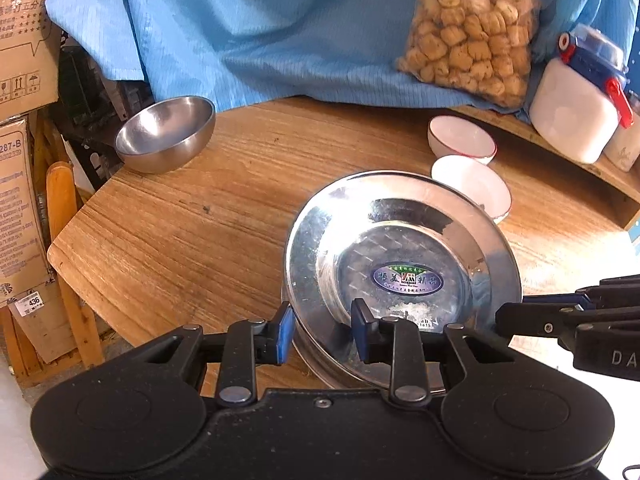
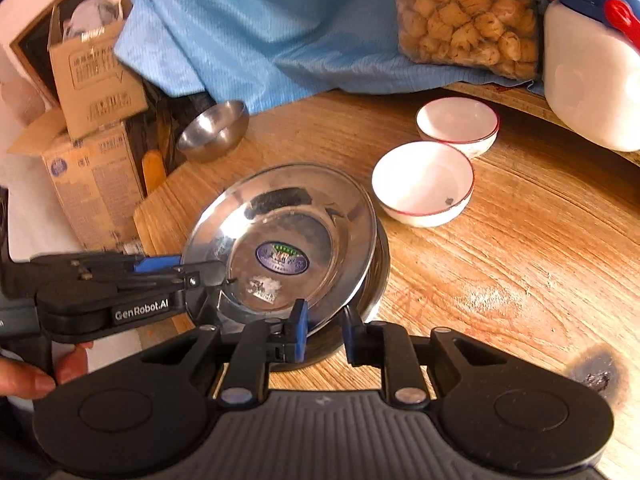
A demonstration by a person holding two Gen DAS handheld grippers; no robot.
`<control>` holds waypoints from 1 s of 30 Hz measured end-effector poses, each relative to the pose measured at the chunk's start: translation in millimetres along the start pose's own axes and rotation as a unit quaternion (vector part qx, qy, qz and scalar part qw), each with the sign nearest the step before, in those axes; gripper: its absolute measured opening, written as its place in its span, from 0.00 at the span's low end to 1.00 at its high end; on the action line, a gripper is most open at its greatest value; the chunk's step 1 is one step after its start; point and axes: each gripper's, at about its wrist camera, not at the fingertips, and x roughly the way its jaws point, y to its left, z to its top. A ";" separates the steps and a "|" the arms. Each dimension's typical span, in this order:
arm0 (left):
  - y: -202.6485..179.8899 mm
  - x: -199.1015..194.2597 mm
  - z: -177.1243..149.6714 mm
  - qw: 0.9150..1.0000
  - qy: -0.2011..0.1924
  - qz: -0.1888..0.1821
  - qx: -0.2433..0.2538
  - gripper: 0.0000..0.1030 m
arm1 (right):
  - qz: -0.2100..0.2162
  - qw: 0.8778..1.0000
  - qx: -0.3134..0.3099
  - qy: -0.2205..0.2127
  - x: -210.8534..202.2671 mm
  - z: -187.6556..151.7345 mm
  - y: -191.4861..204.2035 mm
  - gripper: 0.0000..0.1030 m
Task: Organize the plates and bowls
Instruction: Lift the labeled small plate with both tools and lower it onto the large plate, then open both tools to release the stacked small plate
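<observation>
A shiny steel plate [image 1: 400, 240] with a blue oval label lies skewed on a second steel plate [image 1: 320, 368], near the front of the round wooden table [image 1: 180, 240]. My left gripper [image 1: 322, 330] straddles the top plate's near rim with its blue pads apart, one outside the rim and one inside. From the other side my right gripper [image 2: 325, 332] is shut on the rim of the same plate [image 2: 280, 216]. The lower plate [image 2: 380, 272] shows under its right edge. Two red-rimmed white bowls [image 2: 424, 180] [image 2: 458, 120] stand behind, and a steel bowl [image 1: 166, 136] sits far left.
A blue cloth [image 1: 240, 20] hangs behind the table, with a bag of snacks [image 1: 468, 32] and a white jar [image 1: 572, 112] on a raised ledge. Cardboard boxes [image 1: 20, 80] stand off the left edge. A hand [image 2: 24, 380] holds the left gripper's handle. A burn mark [image 2: 596, 376] marks the wood.
</observation>
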 end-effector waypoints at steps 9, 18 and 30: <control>-6.4 6.9 -1.2 0.999 0.028 0.014 0.039 0.31 | -0.007 0.999 -0.049 0.018 5.9 4.1 18.7 0.16; 2.1 13.7 2.2 0.999 0.041 0.009 0.029 0.37 | -0.023 0.999 -0.045 0.016 7.8 8.7 24.3 0.19; 24.7 6.1 17.8 1.000 -0.003 0.010 0.010 0.95 | -0.035 0.999 0.002 -0.022 6.2 21.7 15.2 0.67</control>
